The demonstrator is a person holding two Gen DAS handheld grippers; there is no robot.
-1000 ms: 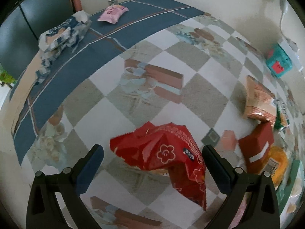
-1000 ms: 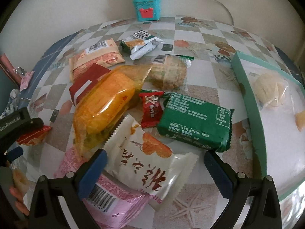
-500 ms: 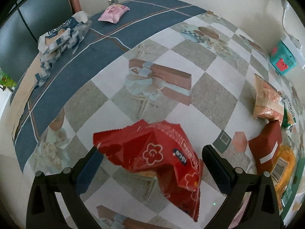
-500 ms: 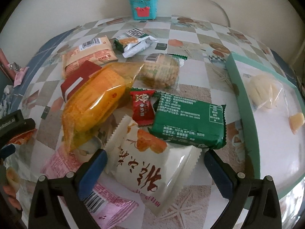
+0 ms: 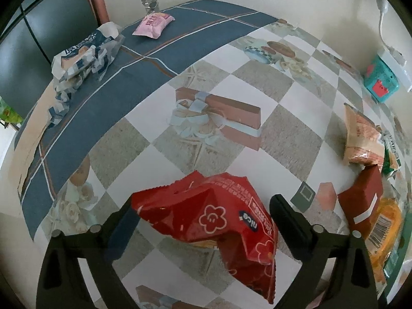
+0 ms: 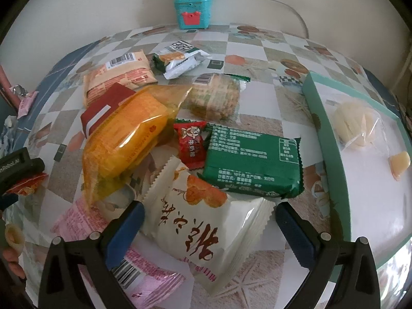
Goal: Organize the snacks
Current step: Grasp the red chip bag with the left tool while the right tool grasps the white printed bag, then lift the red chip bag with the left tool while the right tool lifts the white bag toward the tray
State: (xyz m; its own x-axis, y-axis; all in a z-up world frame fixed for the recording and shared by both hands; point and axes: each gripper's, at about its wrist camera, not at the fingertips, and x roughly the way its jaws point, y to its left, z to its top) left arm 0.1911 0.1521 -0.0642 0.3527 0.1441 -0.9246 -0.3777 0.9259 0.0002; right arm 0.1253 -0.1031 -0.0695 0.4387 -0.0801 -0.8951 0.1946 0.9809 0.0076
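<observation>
**Both grippers spread over packets; no grasp made**

**Left wrist view.** The left gripper [image 5: 203, 221] is released, its jaws wide apart. The red bag [image 5: 211, 221] occupies the lower centre of the frame, directly between the two fingers. Its crumpled top edge reaches up past the fingertips; its lower corner trails toward the bottom right. Contact between bag and pads cannot be confirmed: the left fingertip is partly hidden behind the bag, and the right finger stands just beside it. This placement suits a grasp across the bag's width. The bag lies apart from the main pile, which sits at the right edge of the frame. A pink packet [image 5: 153, 24] lies well apart at the upper left, on the blue border of the tablecloth [image 5: 291, 128].

**Right wrist view.** The right gripper [image 6: 208, 224] is likewise released. The white packet [image 6: 203, 229] lies at bottom centre between the fingers, overlapping a pink wrapper [image 6: 144, 275] at lower left. The green packet [image 6: 253, 161] lies just above it. The tray [image 6: 323, 131] fills the right of the frame and already holds pale snacks [image 6: 354, 126]; it is the probable destination.
</observation>
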